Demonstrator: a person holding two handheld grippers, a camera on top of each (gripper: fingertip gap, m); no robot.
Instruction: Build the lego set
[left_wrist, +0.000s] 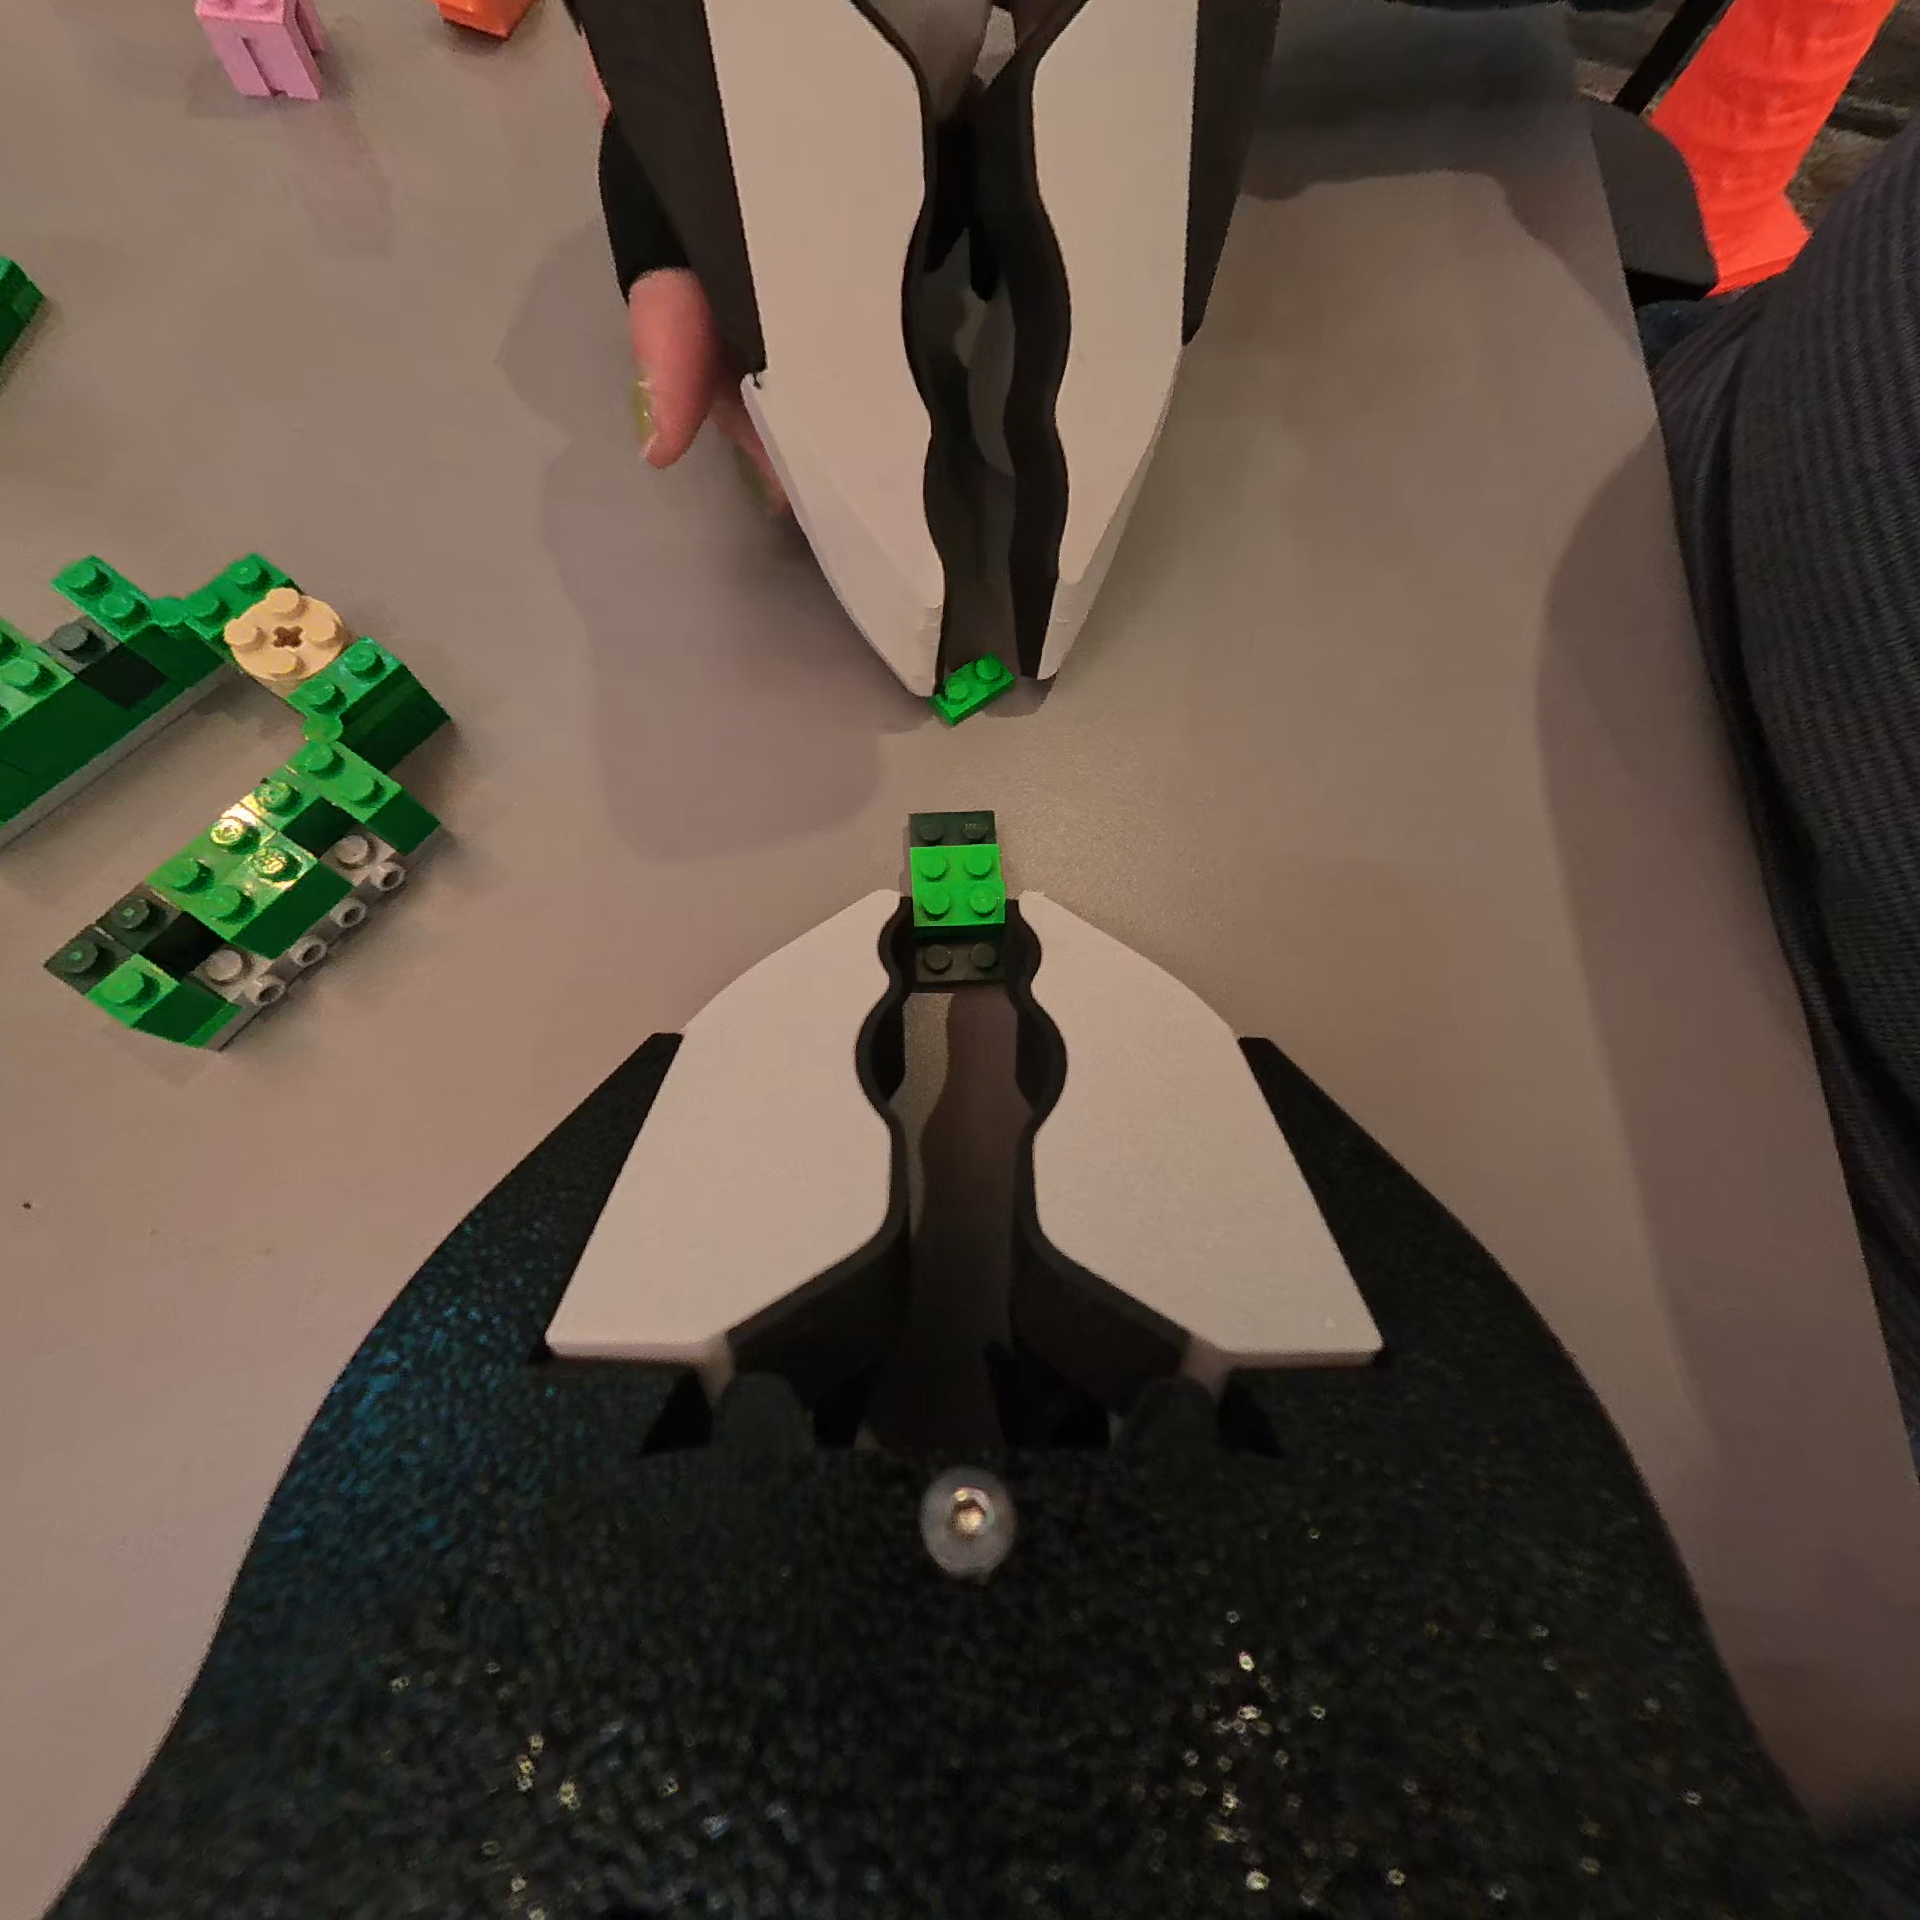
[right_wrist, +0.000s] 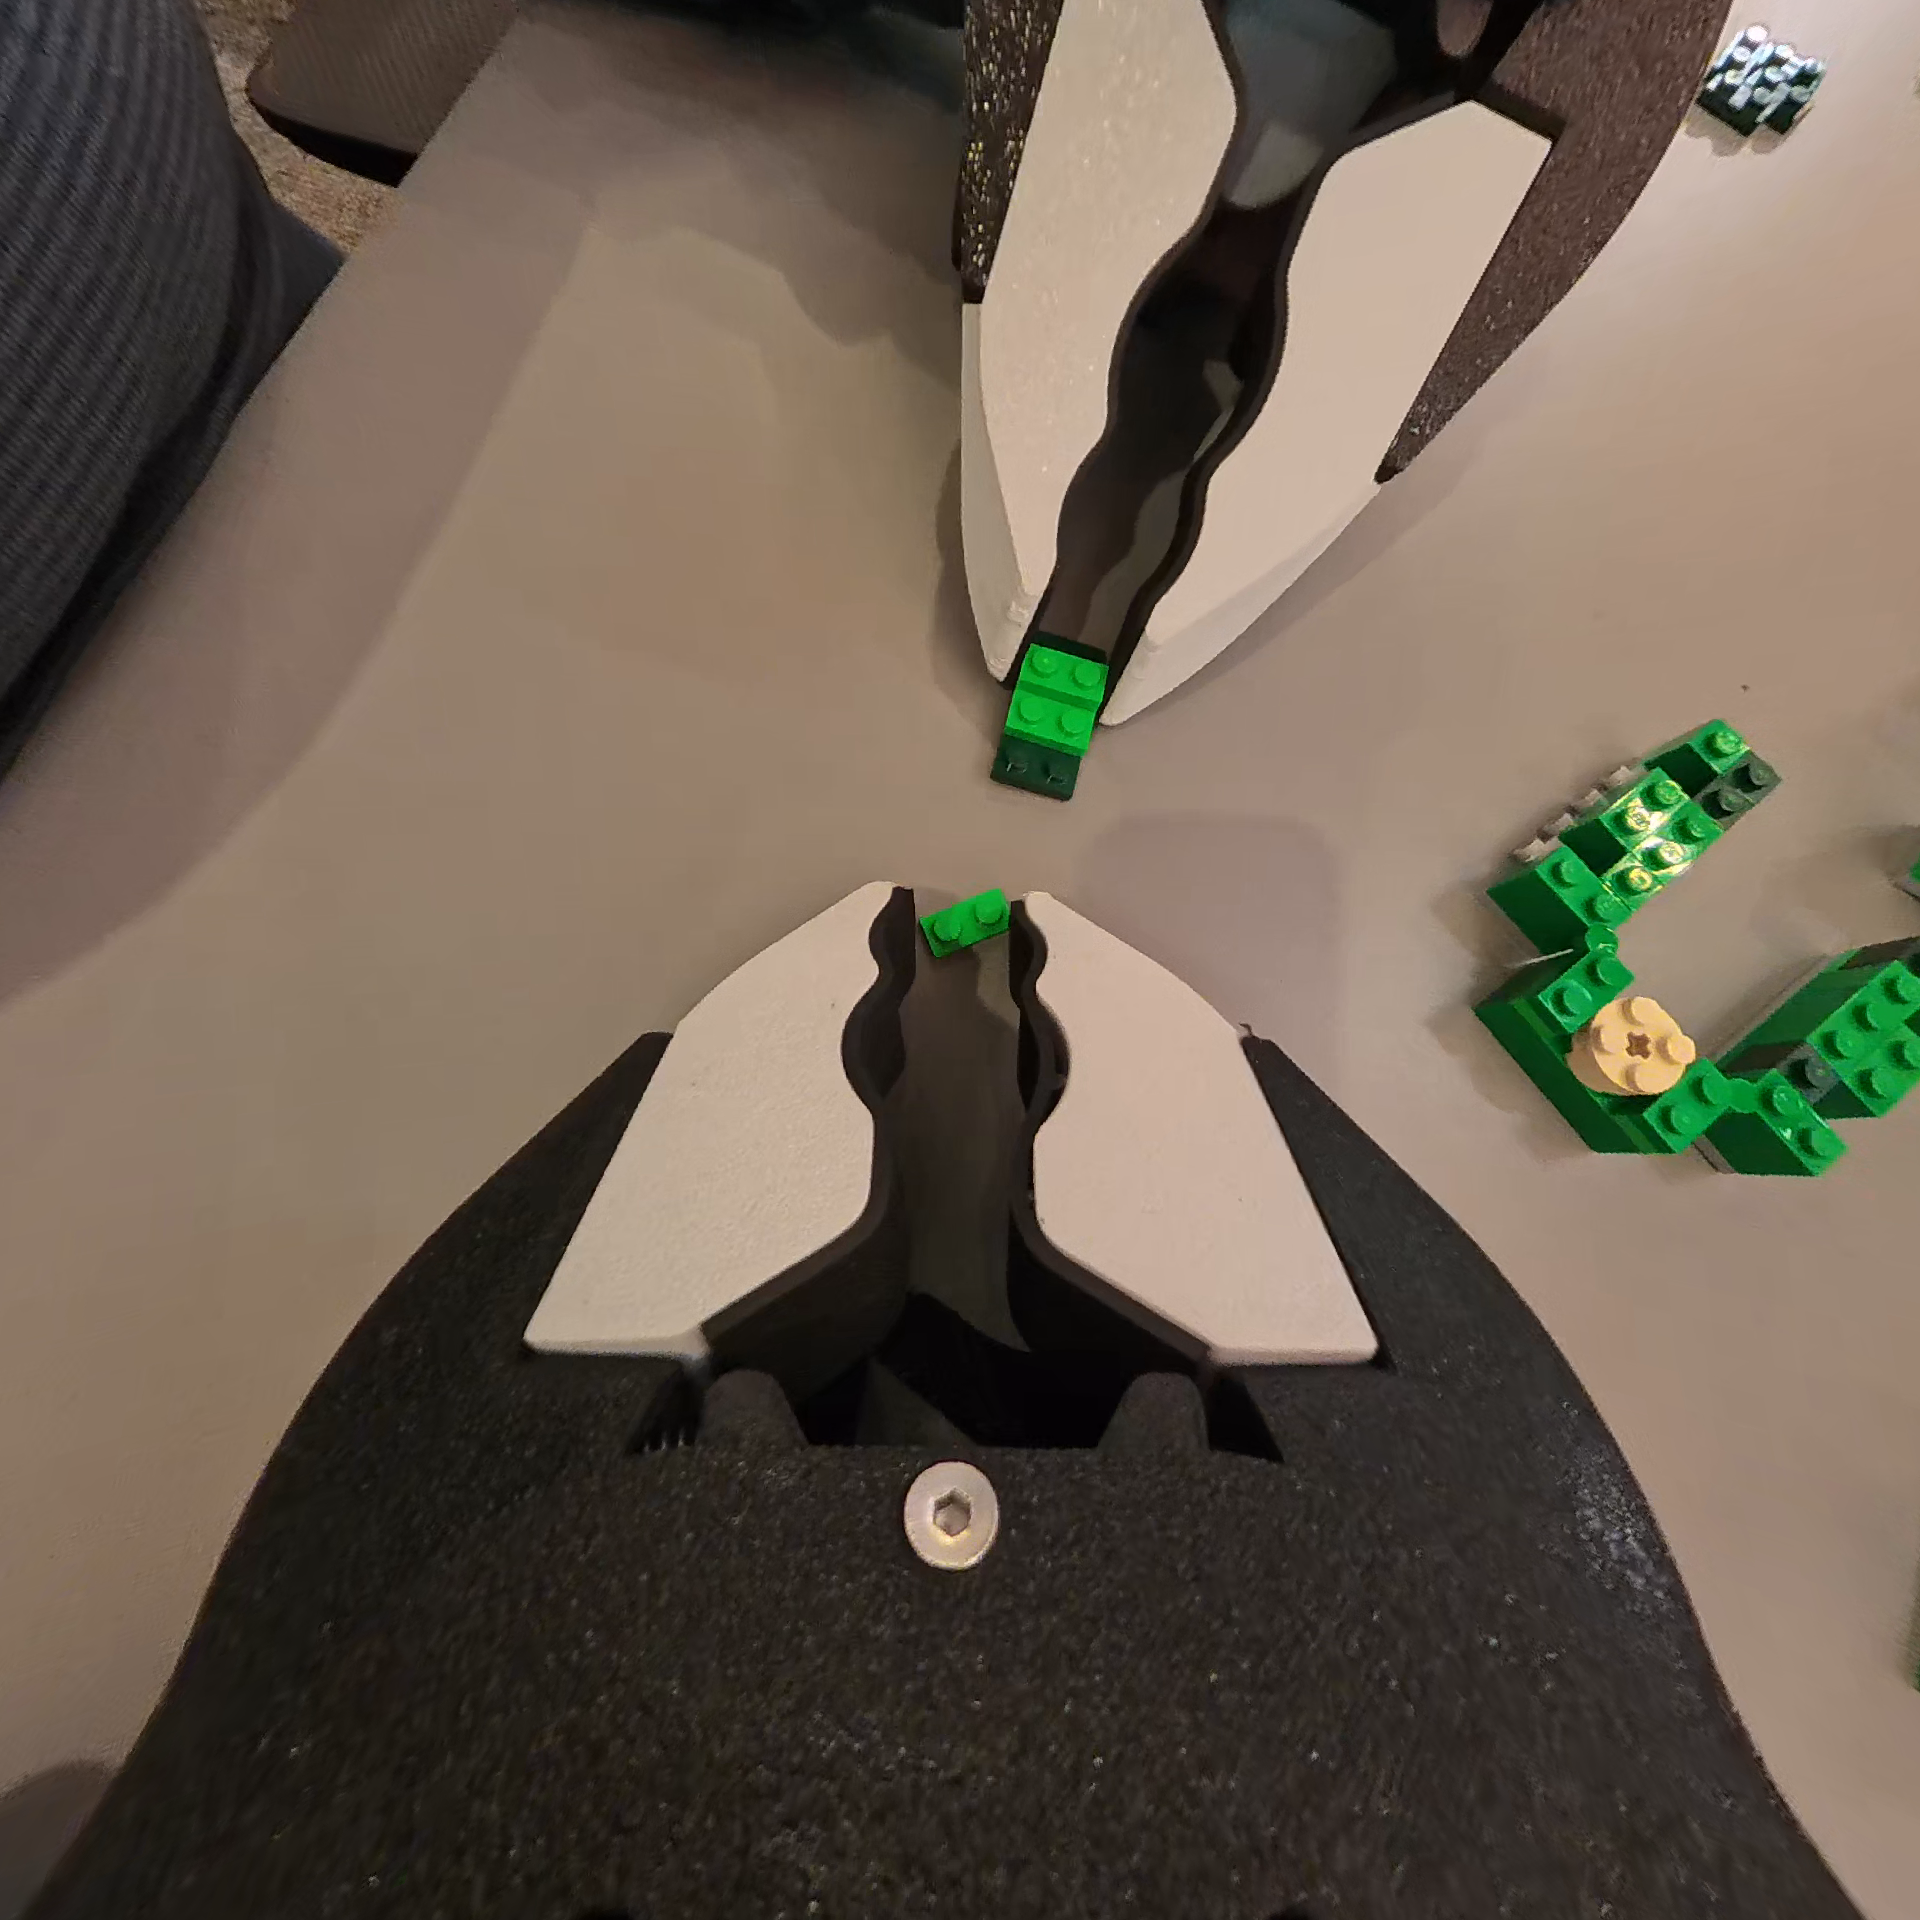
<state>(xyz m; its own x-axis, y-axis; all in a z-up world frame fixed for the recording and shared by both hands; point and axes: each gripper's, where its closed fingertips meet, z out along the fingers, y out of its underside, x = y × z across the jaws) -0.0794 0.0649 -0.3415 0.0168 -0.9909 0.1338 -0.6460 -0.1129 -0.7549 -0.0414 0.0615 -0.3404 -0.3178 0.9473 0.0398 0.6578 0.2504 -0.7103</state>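
Green lego build (left_wrist: 223, 800): in the left wrist view we saw it lying on the grey table (left_wrist: 1299, 727) at the far left, a winding run of green bricks with grey studded pieces along one edge.
Tan round piece (left_wrist: 284, 634): we found it seated on top of that build, near its upper bend.
Pink lego figure (left_wrist: 265, 47): we noted it at the table's top left corner, well apart from the grippers.
Left gripper (left_wrist: 956, 909): we saw its white fingers nearly closed, clamped on the small stack.
Small stack (left_wrist: 956, 883): we saw a bright green 2x2 plate sitting on a longer dark green plate, held at the left fingertips above the table.
Right gripper (right_wrist: 961, 914): we saw it tip to tip with the left one, a small gap between them, fingers drawn in on the small green plate.
Small green plate (right_wrist: 966, 923): we saw this two-stud piece pinched at the right fingertips, tilted slightly.
Dark studded piece (right_wrist: 1763, 78): in the right wrist view we saw it at the top right of the table.
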